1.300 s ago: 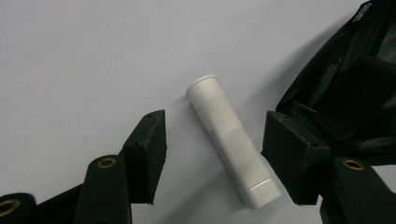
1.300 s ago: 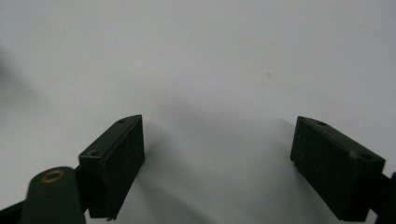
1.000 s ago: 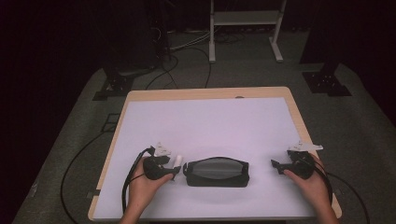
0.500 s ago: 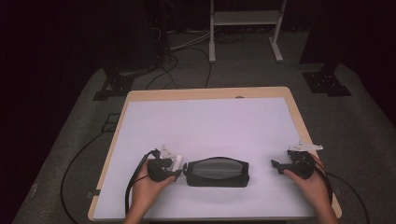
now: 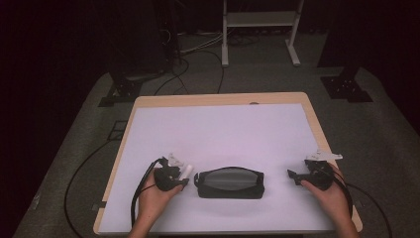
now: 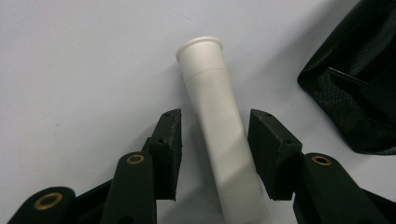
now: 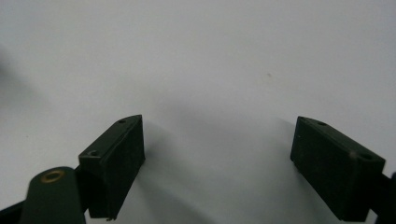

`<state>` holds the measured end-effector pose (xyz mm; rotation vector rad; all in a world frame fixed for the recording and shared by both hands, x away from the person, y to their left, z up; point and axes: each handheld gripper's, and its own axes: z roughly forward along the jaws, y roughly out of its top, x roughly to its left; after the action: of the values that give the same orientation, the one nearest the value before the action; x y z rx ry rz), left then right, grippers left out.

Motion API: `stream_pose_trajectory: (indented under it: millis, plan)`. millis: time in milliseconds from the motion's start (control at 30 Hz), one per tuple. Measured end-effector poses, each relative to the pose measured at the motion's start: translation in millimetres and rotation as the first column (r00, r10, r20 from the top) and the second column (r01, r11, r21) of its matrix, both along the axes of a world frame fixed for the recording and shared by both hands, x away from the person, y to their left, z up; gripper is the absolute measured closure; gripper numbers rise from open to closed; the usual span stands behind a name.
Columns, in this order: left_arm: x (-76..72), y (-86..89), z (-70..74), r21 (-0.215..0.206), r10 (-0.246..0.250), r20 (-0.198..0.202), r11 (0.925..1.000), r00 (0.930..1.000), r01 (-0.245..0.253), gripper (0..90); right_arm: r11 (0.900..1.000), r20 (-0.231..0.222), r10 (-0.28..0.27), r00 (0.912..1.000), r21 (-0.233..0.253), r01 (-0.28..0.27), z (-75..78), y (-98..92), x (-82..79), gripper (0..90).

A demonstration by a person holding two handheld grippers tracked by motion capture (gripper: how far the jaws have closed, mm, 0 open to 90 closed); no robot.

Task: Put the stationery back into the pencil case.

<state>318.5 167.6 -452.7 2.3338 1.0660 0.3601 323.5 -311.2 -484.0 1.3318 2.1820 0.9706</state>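
Observation:
A white plastic tube [image 6: 212, 107] with a flared rim lies flat on the white table [image 5: 223, 134]. My left gripper [image 6: 215, 122] is open, with one jaw on each side of the tube and a thin gap on both sides. In the high view the left gripper [image 5: 179, 179] sits at the front left, with the tube [image 5: 186, 170] poking out beside the left end of a black mesh pouch [image 5: 229, 182]. That pouch [image 6: 357, 84] fills the right edge of the left gripper view. My right gripper [image 5: 293, 175] rests at the front right, open wide [image 7: 218, 140] over bare table.
The table's wooden edge [image 5: 218, 99] frames the white surface. Cables [image 5: 138, 191] trail from the left gripper off the front left corner. A white stand [image 5: 257, 29] and dark equipment bases stand on the floor behind the table.
My left gripper has slid a little to the right, toward the pouch, so its jaws now straddle the tube. The right gripper and the pouch have stayed put.

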Motion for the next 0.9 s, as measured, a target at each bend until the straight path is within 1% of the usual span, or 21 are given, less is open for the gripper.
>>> stream_pose_trajectory:
  millis: [167, 233, 433, 500, 700, 733, 900]
  plan:
    - [3.5, -2.6, -0.1, 0.006, -0.003, -0.018, 1.0000, 0.9998, 0.004, 59.8, 1.000, 0.000, 0.000, 1.0000, 0.000, 0.000, 0.0, 0.0, 0.0, 16.5]
    - [4.2, -3.6, -0.3, 0.008, 0.004, -0.022, 1.0000, 0.9997, -0.004, 60.9, 1.000, 0.000, 0.000, 1.0000, 0.000, 0.000, 0.0, 0.0, 0.0, 16.5]
    - [3.9, -1.8, 1.7, 0.028, -0.001, -0.041, 0.9996, 0.9992, 0.002, 65.0, 1.000, 0.000, 0.000, 1.0000, 0.000, 0.000, 0.0, 0.0, 0.0, 16.5]
    - [3.6, -1.9, 1.6, 0.025, 0.002, -0.043, 0.9997, 0.9991, -0.001, 65.4, 1.000, 0.000, 0.000, 1.0000, 0.000, 0.000, 0.0, 0.0, 0.0, 16.5]
    - [4.1, -1.2, 2.2, 0.042, -0.006, -0.043, 0.9991, 0.9991, 0.008, 69.6, 1.000, 0.000, 0.000, 1.0000, 0.000, 0.000, 0.0, 0.0, 0.0, 16.5]
    - [4.0, -1.1, 1.8, 0.033, -0.001, -0.046, 0.9995, 0.9989, 0.003, 70.1, 1.000, 0.000, 0.000, 1.0000, 0.000, 0.000, 0.0, 0.0, 0.0, 16.5]
    - [4.2, -0.2, 1.9, 0.035, -0.011, -0.045, 0.9993, 0.9989, 0.013, 70.2, 1.000, 0.000, 0.000, 1.0000, 0.000, 0.000, 0.0, 0.0, 0.0, 16.5]
